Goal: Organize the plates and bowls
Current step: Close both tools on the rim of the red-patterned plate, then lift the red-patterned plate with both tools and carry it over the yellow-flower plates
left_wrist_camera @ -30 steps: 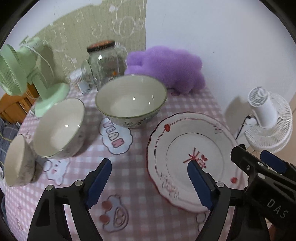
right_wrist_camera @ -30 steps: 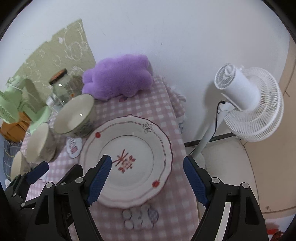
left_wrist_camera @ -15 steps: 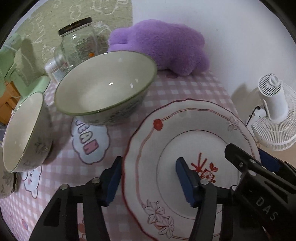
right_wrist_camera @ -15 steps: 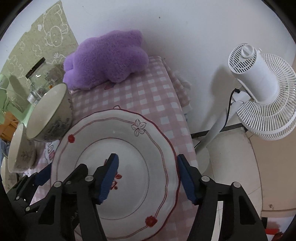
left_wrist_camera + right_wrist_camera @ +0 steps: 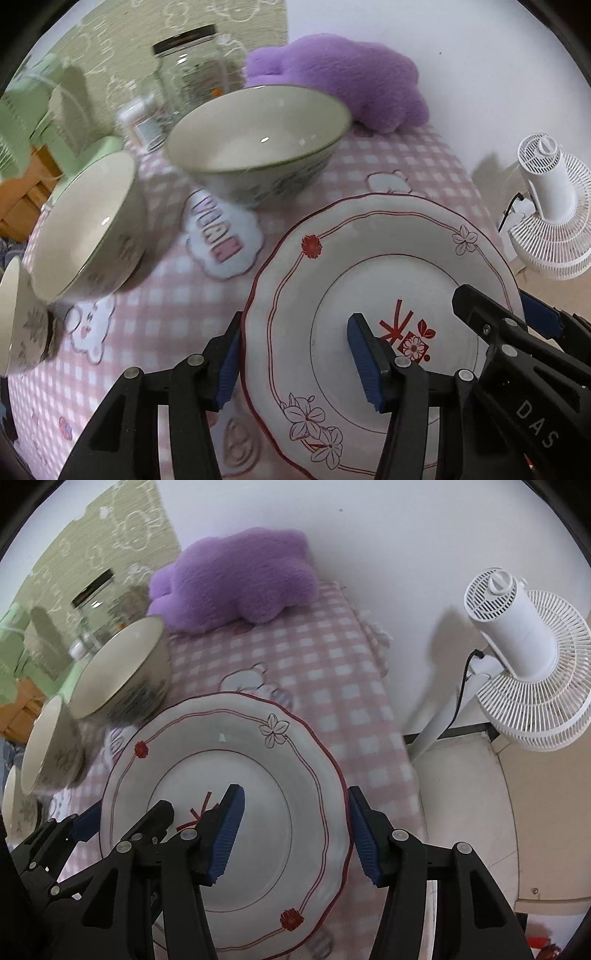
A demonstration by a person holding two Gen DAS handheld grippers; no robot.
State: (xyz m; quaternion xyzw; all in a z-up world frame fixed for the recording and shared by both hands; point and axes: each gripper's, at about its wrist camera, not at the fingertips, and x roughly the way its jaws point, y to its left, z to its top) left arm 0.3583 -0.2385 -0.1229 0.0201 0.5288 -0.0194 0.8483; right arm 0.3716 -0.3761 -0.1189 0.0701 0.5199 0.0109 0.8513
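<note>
A white plate [image 5: 369, 240] [image 5: 221, 746] with red trim and flowers lies flat on the pink checked tablecloth. My left gripper [image 5: 295, 325] straddles the plate's left rim, one finger outside the edge and the other over the well, with its pads not pressing. My right gripper [image 5: 294, 794] straddles the plate's right rim, and its jaws are closing with the rim between them. Behind the plate stands a large green-rimmed bowl [image 5: 258, 136] [image 5: 118, 668]. Left of it are a second bowl [image 5: 85, 221] [image 5: 48, 746] and a third bowl [image 5: 14, 314] at the frame's edge.
A purple plush toy [image 5: 340, 77] and a glass jar [image 5: 188, 70] stand at the back by the wall. A green fan [image 5: 22, 110] is at the far left. A white fan [image 5: 517, 635] stands on the floor just past the table's right edge [image 5: 399, 746].
Both grippers have come down toward the plate and narrowed their jaws. Each now has a side of the plate's rim between its fingers. The plate and bowls have not moved.
</note>
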